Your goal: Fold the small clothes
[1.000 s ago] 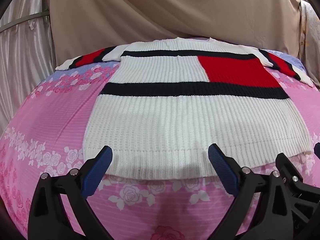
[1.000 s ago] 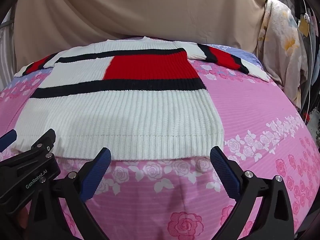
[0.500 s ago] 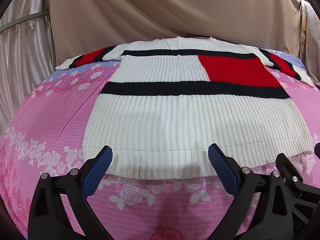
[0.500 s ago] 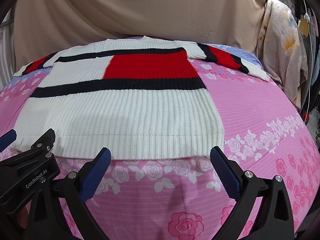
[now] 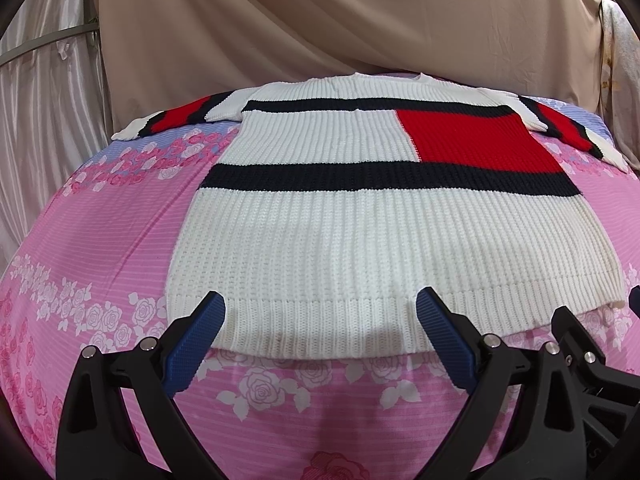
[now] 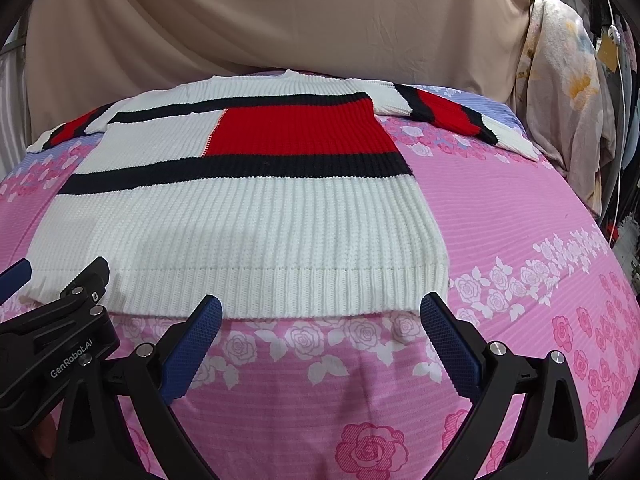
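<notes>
A white knit sweater [image 5: 360,232] with navy stripes and a red block lies flat, front up, on the pink floral bed sheet [image 5: 100,248], sleeves spread out at the far end. It also shows in the right wrist view [image 6: 248,232]. My left gripper [image 5: 320,312] is open and empty, its blue fingertips just above the left part of the ribbed hem. My right gripper [image 6: 320,312] is open and empty, just in front of the hem's right part. Each gripper shows at the edge of the other's view.
The pink sheet [image 6: 520,240] covers the whole bed. A beige curtain [image 5: 320,20] hangs behind the bed. Floral fabric [image 6: 568,92] hangs at the right, beyond the bed edge, with cables beside it.
</notes>
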`<move>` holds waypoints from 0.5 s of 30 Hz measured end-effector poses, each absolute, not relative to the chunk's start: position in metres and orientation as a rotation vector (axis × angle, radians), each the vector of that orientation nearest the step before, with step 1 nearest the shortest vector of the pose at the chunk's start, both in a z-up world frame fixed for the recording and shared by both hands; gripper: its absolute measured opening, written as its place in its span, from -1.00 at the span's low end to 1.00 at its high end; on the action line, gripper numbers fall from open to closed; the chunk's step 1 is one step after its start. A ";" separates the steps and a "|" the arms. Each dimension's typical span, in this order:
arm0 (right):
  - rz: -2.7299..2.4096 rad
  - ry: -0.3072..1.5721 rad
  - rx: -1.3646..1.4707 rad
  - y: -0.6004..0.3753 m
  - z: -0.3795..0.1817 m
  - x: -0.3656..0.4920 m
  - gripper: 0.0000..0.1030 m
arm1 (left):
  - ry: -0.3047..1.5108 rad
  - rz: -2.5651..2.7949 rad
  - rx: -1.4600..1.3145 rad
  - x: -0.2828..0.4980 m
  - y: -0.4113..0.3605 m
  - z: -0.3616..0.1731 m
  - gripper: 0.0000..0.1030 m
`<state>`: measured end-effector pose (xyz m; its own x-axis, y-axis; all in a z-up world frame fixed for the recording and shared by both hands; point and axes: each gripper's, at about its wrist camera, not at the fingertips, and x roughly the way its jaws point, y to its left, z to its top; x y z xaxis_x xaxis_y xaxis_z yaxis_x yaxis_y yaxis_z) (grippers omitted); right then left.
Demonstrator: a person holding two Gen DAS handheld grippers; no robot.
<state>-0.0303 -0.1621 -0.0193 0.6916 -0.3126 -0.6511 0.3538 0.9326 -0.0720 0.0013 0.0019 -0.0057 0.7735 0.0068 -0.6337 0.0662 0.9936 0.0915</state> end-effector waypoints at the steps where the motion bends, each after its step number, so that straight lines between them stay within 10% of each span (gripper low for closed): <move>1: -0.372 0.716 0.061 -0.162 -0.019 -0.031 0.90 | 0.686 -0.032 0.111 0.001 0.002 -0.006 0.82; 15: -0.373 0.718 0.060 -0.162 -0.019 -0.030 0.90 | 0.688 -0.033 0.113 0.001 0.003 -0.006 0.80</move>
<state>-0.0303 -0.1619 -0.0188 0.6902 -0.3132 -0.6523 0.3539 0.9324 -0.0733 0.0015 0.0026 -0.0056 0.7722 0.0068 -0.6354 0.0678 0.9934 0.0930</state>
